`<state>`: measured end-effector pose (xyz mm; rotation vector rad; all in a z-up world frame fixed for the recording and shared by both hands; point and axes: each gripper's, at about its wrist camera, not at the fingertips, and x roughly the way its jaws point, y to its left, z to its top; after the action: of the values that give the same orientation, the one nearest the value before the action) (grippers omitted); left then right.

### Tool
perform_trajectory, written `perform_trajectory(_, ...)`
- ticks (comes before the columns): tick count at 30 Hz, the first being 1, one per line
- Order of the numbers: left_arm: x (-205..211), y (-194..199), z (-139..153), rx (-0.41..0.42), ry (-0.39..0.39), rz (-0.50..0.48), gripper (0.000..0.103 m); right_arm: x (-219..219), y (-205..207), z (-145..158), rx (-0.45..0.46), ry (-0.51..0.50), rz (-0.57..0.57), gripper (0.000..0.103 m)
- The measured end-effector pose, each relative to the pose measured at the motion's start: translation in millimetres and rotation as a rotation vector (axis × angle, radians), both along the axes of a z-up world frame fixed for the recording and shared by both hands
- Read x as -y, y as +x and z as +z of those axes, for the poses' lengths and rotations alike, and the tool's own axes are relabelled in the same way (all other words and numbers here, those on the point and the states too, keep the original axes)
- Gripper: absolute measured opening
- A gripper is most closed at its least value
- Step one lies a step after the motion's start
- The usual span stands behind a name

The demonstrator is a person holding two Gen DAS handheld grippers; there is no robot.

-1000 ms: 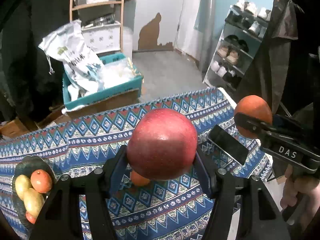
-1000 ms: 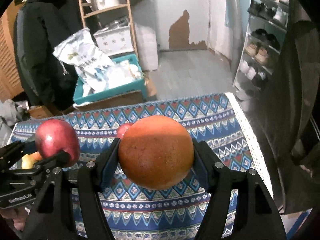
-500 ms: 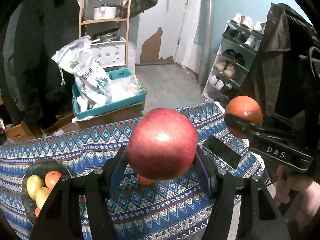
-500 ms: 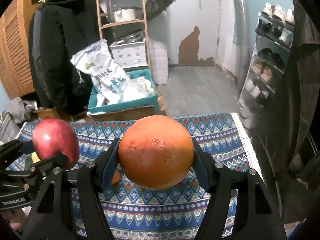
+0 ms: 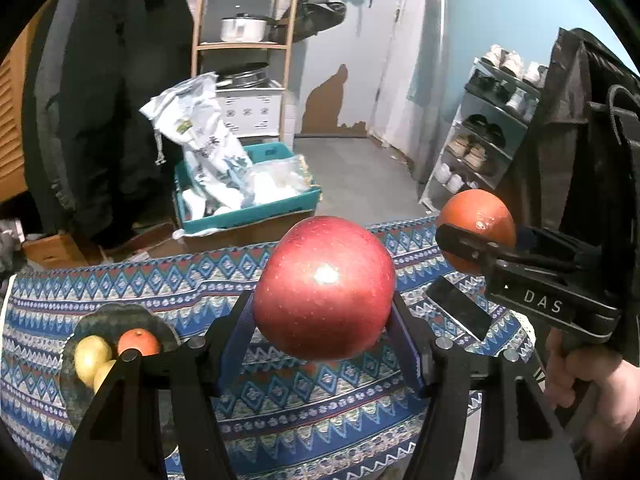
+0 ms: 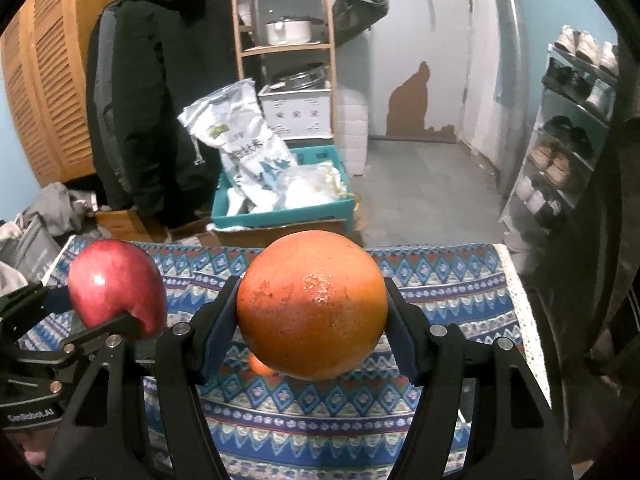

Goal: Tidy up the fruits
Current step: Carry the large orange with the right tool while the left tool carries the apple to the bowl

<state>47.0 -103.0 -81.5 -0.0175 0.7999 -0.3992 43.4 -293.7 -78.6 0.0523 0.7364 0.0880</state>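
- Presently, the left gripper [image 5: 324, 336] holds a red apple [image 5: 325, 288] — both fingers [image 5: 236, 332] press its sides, and it hangs clear above the counter [image 5: 280, 400].
- The right gripper [image 6: 312, 336] holds an orange [image 6: 312, 304] the same way, fingers [image 6: 218, 328] clamped on either flank, also clear of the counter.
- In the left view the right gripper and its orange [image 5: 478, 228] sit at the right, with a hand [image 5: 592, 384] on the handle.
- In the right view the apple [image 6: 116, 284] shows at the left, gripped in the left gripper.
- The counter carries a blue patterned cloth [image 6: 440, 312].
- A dark plate [image 5: 108, 320] lies at the counter's left — on it, two yellow fruits [image 5: 92, 354] and a small orange fruit [image 5: 138, 342], touching one another.
- A small orange fruit [image 6: 260, 366] lies on the cloth, mostly hidden under the held orange.
- A dark phone [image 5: 458, 308] lies flat near the counter's right edge.
- Beyond the counter: a teal crate [image 5: 248, 212] with white bags on the floor, a wooden shelf [image 5: 244, 46] with a pot, a shoe rack [image 5: 480, 132] at the right.
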Motion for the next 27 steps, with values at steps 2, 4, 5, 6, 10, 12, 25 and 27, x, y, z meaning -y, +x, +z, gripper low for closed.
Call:
perform_trajectory(2,-9,0,-1,-0.002,-0.002,0.016,0.065,-7,3,-1,-0.001,0.003,0.012,0.067)
perform_trajectory(4,-19,0,-2,-0.005,-0.004,0.033,0.065,-17,7,-1,-0.006,0.005,0.027,0.067)
perform_trajectory(5,-24,0,-3,-0.007,-0.005,0.041,0.065,-21,8,-1,-0.006,0.007,0.035,0.067)
perform_trajectory(6,-29,1,-3,-0.009,-0.006,0.052,0.065,-27,10,-2,-0.009,0.010,0.046,0.067)
perform_trajectory(10,-47,0,-5,-0.015,-0.010,0.085,0.065,-45,16,-2,-0.014,0.016,0.078,0.067)
perform_trajectory(12,-56,0,-6,-0.018,-0.011,0.102,0.065,-55,20,-2,-0.016,0.018,0.093,0.067)
perform_trajectory(25,-115,-2,-18,-0.053,-0.019,0.213,0.065,-121,42,-8,-0.045,0.025,0.213,0.067)
perform_trajectory(27,-124,-2,-22,-0.065,-0.019,0.229,0.065,-130,44,-11,-0.053,0.026,0.228,0.067)
